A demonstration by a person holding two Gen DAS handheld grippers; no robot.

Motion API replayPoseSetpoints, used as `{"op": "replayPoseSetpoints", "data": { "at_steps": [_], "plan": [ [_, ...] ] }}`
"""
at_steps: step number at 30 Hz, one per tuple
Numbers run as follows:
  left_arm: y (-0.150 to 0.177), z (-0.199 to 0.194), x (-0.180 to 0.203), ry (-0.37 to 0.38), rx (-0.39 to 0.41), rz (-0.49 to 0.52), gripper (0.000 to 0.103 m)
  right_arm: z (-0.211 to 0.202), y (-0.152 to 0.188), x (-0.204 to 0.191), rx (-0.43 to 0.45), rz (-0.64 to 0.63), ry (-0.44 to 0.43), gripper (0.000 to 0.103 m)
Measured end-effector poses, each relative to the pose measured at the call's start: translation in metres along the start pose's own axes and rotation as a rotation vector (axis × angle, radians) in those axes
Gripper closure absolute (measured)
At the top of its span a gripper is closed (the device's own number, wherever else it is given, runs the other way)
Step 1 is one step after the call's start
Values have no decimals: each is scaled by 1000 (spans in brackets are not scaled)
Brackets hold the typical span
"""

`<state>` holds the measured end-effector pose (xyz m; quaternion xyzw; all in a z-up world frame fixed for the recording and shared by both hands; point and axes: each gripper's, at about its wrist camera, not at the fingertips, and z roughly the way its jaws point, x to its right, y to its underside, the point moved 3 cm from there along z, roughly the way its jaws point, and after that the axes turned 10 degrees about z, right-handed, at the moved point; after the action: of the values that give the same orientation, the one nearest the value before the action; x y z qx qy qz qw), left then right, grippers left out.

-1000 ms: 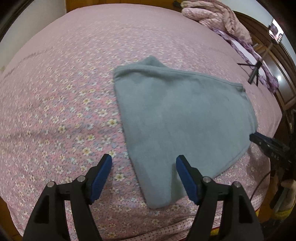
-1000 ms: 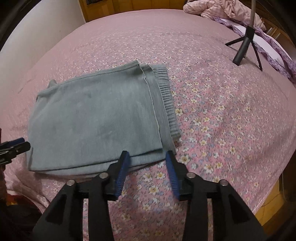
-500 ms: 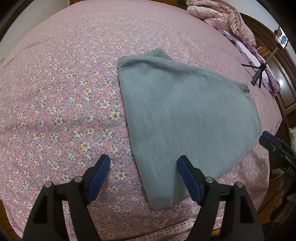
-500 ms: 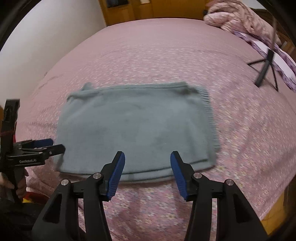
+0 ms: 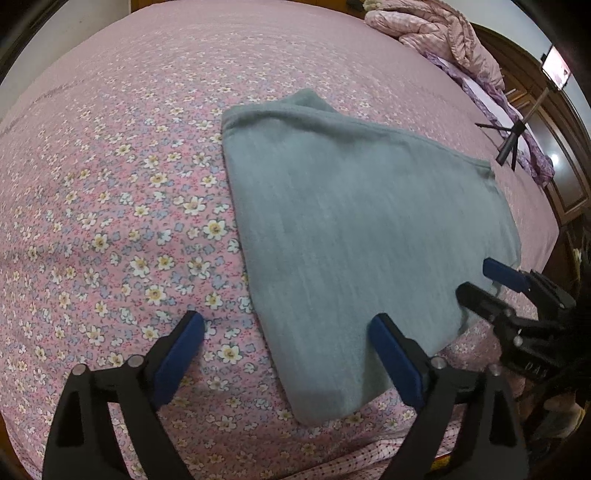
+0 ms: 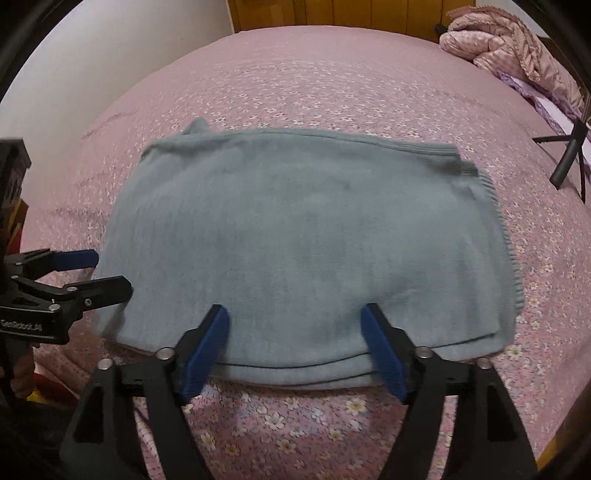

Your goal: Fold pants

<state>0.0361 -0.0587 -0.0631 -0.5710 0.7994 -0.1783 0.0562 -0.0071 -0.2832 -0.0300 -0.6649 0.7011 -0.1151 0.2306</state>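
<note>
Pants (image 6: 303,251) — folded, on bed | both tongs opening, over near edge

Pink floral bedspread (image 5: 110,192); crumpled pink quilt (image 6: 513,48) at far corner; black tripod (image 6: 569,158) at right; wooden headboard (image 6: 332,14).

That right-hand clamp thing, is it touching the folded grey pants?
Cannot tell. In the right wrist view the right gripper, its jaws opening, hangs over the pants' near edge; no gap or contact shows plainly.
</note>
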Motion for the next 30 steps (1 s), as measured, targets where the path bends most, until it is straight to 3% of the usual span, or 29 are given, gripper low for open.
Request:
{"op": "replayPoseSetpoints", "data": {
  "at_steps": [3, 6, 9, 13, 16, 18, 20, 22, 25, 30],
  "plan": [
    [0, 1, 2, -8, 15, 1, 7, 4, 2, -4, 20, 12, 13, 13],
    [-2, 0, 4, -38, 32, -6, 9, 5, 3, -6, 33, 14, 20, 12],
    [-3, -4, 4, -44, 49, -3, 22, 2, 2, -2, 31, 39, -16, 13],
    [-3, -8, 5, 44, 69, -13, 54, -1, -2, 4, 14, 85, -59, 18],
    [-6, -5, 8, 33, 61, -3, 53, -1, -1, 7, 5, 109, -96, 18],
    [-8, 0, 9, 41, 50, -5, 47, 1, -2, 8, 0, 107, -96, 17],
    [-15, 6, 18, 74, 51, 7, 30, 1, -2, 6, -1, 97, -86, 17],
    [-20, 10, 30, 77, 49, 42, 21, 1, -3, 5, -1, 94, -83, 18],
    [-23, 11, 40, 16, 40, 82, 23, -2, -4, 7, -13, 114, -95, 22],
    [-25, 10, 29, 18, 50, 4, 45, -14, -4, 18, -33, 164, -125, 30]
  ]
}}
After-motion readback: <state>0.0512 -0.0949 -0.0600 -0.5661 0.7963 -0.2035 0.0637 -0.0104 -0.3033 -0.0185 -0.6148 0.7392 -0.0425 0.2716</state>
